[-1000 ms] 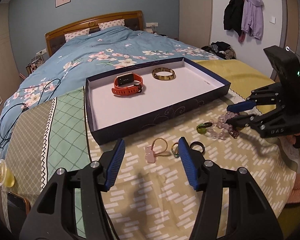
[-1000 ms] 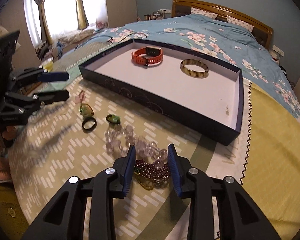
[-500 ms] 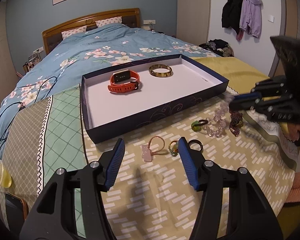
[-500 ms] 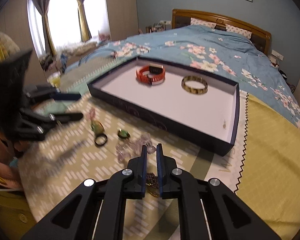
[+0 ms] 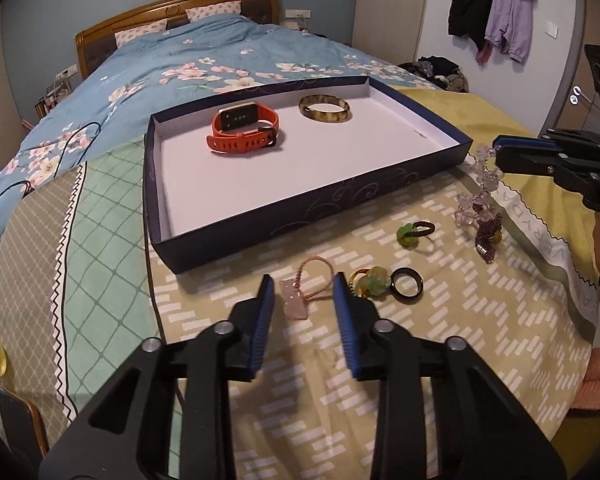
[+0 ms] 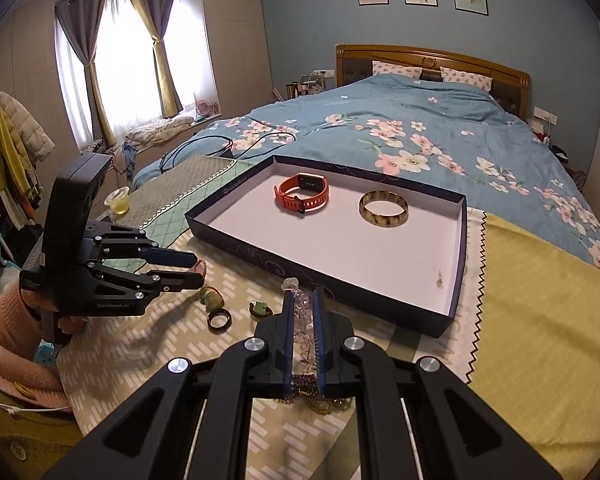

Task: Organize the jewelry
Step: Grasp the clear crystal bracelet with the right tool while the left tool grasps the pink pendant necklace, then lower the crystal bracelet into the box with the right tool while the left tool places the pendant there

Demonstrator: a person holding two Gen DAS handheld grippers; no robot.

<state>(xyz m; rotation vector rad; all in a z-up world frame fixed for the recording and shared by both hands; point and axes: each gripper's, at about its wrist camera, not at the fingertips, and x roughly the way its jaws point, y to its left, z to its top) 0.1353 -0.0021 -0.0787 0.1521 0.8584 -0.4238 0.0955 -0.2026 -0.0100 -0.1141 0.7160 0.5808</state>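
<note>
A dark blue box tray [image 5: 300, 204] [image 6: 340, 284] on the bed holds an orange watch [image 5: 242, 130] [image 6: 302, 196] and a tortoiseshell bangle [image 5: 325, 109] [image 6: 383, 208]. My right gripper [image 6: 302, 300] [image 5: 496, 152] is shut on a clear bead bracelet [image 6: 300, 320] [image 5: 482, 176], lifting it, with a maroon bead strand [image 5: 486, 232] hanging from it onto the cloth. My left gripper [image 5: 302, 284] [image 6: 196, 268] is open, low over a pink charm hair tie [image 5: 296, 296]. A green charm ring [image 5: 372, 280], a black ring [image 5: 407, 280] [image 6: 219, 320] and a green charm tie [image 5: 412, 233] [image 6: 260, 309] lie in front of the tray.
The patterned cloth [image 5: 420, 360] covers the bed's foot. A floral duvet [image 6: 420, 140] lies behind the tray. A black cable [image 5: 40, 148] lies at the left. A yellow cup [image 6: 118, 200] stands near the left edge. Coats [image 5: 492, 8] hang on the wall.
My right gripper closed on the clear bead bracelet and rose with it, trailing the maroon strand. My left gripper moved lower and forward over the pink hair tie, staying open.
</note>
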